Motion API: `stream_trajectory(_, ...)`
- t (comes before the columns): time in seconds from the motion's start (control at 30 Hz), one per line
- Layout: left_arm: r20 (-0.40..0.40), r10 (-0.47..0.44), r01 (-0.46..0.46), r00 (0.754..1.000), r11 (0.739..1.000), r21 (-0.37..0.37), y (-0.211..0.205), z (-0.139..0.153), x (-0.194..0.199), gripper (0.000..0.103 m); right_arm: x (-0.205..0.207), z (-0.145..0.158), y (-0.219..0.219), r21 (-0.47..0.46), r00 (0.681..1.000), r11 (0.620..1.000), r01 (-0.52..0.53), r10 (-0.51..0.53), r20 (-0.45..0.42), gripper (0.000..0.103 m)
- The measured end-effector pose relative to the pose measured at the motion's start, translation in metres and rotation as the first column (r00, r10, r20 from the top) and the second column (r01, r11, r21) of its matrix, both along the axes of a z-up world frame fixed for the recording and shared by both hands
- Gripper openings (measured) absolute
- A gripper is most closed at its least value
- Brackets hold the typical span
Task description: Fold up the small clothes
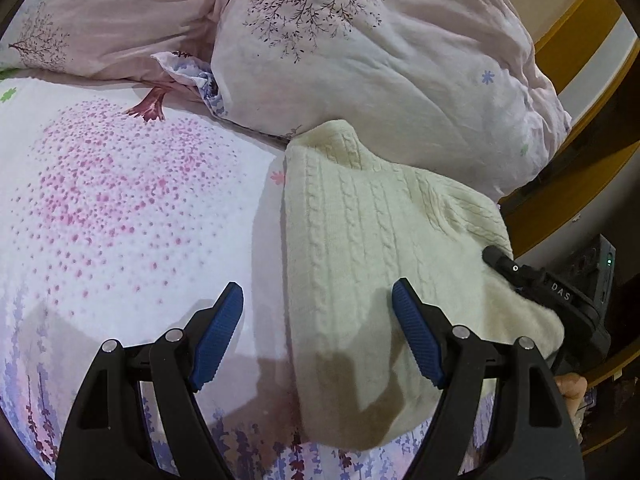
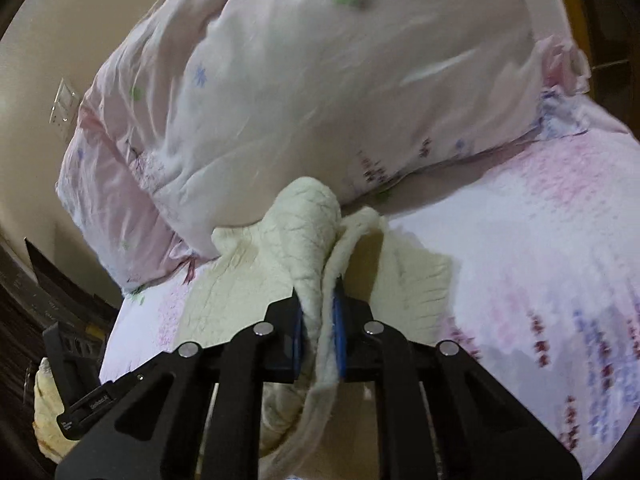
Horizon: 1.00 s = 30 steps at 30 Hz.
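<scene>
A cream cable-knit garment (image 1: 360,240) lies on the flowered bed sheet (image 1: 120,208), reaching to the bed's right edge. My left gripper (image 1: 318,300) is open and empty, its jaws wide over the garment's left edge. My right gripper (image 2: 318,312) is shut on a fold of the cream garment (image 2: 308,232) and lifts it off the sheet; the cloth hangs down between the fingers. The right gripper's body also shows in the left wrist view (image 1: 552,292) at the garment's right side.
A bulky pink-and-white duvet (image 1: 360,40) is bunched just behind the garment; it also shows in the right wrist view (image 2: 300,80). A wooden bed frame (image 1: 580,168) runs along the right. The flowered sheet (image 2: 520,240) stretches out beside the garment.
</scene>
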<state>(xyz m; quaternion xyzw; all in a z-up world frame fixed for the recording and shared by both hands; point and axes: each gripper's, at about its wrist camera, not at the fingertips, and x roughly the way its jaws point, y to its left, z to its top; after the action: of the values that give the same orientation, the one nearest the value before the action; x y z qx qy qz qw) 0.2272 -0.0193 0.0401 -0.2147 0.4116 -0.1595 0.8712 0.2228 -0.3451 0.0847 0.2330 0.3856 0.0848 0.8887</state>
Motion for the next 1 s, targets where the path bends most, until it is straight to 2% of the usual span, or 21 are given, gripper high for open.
stream_trajectory(0.13, -0.005, -0.018, 0.018, 1.000, 1.000, 0.012, -0.002, -0.003, -0.003, 0.077, 0.007, -0.025, -0.017, -0.034, 0.993, 0.997, 0.062, -0.066, -0.100, 0.012)
stream_trajectory(0.2, -0.003, -0.025, 0.025, 1.000, 0.999, 0.027, -0.004, -0.004, -0.005, 0.077, 0.005, -0.032, -0.019, -0.013, 0.994, 0.998, 0.060, -0.061, -0.095, 0.012)
stream_trajectory(0.33, -0.004, -0.038, 0.039, 0.999, 0.999, 0.039, -0.009, -0.008, -0.005, 0.077, 0.000, -0.026, -0.022, -0.002, 0.999, 1.000, 0.028, -0.028, -0.041, 0.012)
stream_trajectory(0.4, -0.008, -0.045, 0.045, 0.999, 0.998, 0.043, -0.013, -0.009, -0.004, 0.077, 0.003, -0.028, -0.024, -0.048, 0.997, 0.998, 0.039, -0.042, -0.065, 0.012)
stream_trajectory(0.43, -0.013, -0.048, 0.048, 0.999, 0.998, 0.045, -0.014, -0.011, -0.004, 0.077, 0.007, -0.036, -0.026, -0.050, 0.993, 0.998, 0.043, -0.049, -0.107, 0.013)
stream_trajectory(0.5, -0.022, -0.054, 0.054, 0.998, 0.998, 0.033, -0.014, -0.011, -0.005, 0.077, 0.006, -0.043, -0.034, 0.010, 0.987, 0.998, 0.063, -0.061, -0.149, 0.020)
stream_trajectory(0.57, -0.029, -0.056, 0.057, 0.998, 0.998, 0.015, -0.011, -0.010, -0.006, 0.077, -0.002, -0.039, -0.041, 0.055, 0.986, 0.995, 0.083, -0.073, -0.152, 0.038)
stream_trajectory(0.63, -0.044, -0.063, 0.062, 0.997, 0.998, -0.016, -0.007, -0.010, -0.008, 0.077, -0.015, -0.033, -0.047, 0.105, 0.987, 0.991, 0.082, -0.067, -0.145, 0.048)
stream_trajectory(0.8, -0.073, -0.081, 0.075, 0.994, 0.994, -0.082, -0.004, -0.013, -0.016, 0.077, -0.044, -0.024, -0.047, 0.174, 0.991, 0.984, 0.047, -0.024, -0.133, 0.049)
stream_trajectory(1.0, -0.094, -0.082, 0.072, 0.992, 0.992, -0.099, -0.005, -0.019, -0.020, 0.075, -0.065, -0.013, -0.035, 0.170, 0.994, 0.985, -0.004, 0.023, -0.109, 0.049)
